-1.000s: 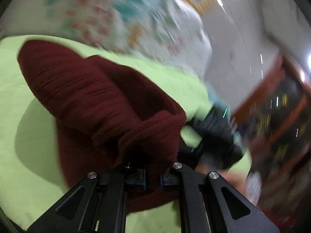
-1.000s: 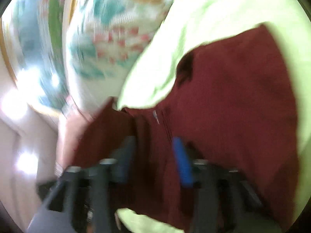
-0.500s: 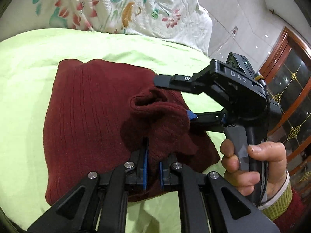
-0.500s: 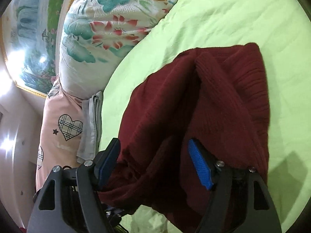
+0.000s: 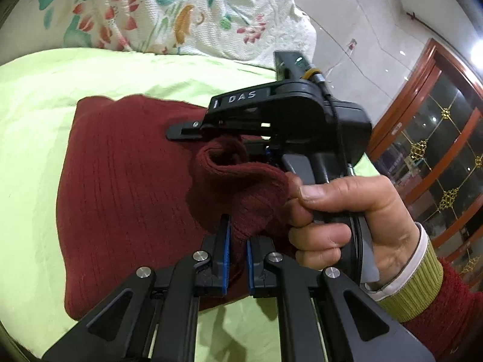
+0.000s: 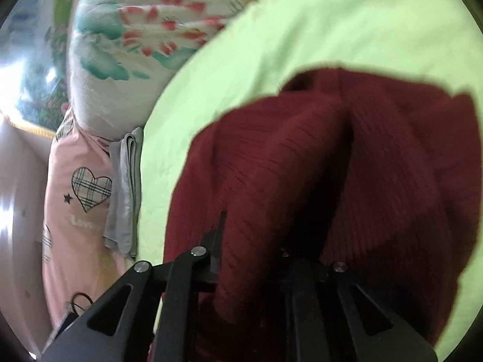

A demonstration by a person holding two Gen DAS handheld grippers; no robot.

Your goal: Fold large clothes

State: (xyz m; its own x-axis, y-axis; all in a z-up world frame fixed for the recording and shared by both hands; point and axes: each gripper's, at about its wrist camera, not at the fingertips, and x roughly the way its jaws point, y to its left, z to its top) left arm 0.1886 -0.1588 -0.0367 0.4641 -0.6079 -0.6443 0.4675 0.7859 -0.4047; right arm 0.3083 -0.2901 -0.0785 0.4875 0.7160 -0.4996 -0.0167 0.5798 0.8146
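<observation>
Left wrist view: the left gripper (image 5: 238,242) pinched a fold of the maroon sweater (image 5: 120,199) on the green sheet (image 5: 33,96); the right gripper (image 6: 250,241) was closing on its knit.

A floral quilt (image 5: 187,15) lies beyond the green sheet (image 5: 36,96) (a glass-fronted wooden cabinet (image 5: 437,150) stands nearby).

"DAS" in pale letters on black body of right gripper (image 5: 265,150); "Love" on pink pillow (image 6: 81,199)
</observation>
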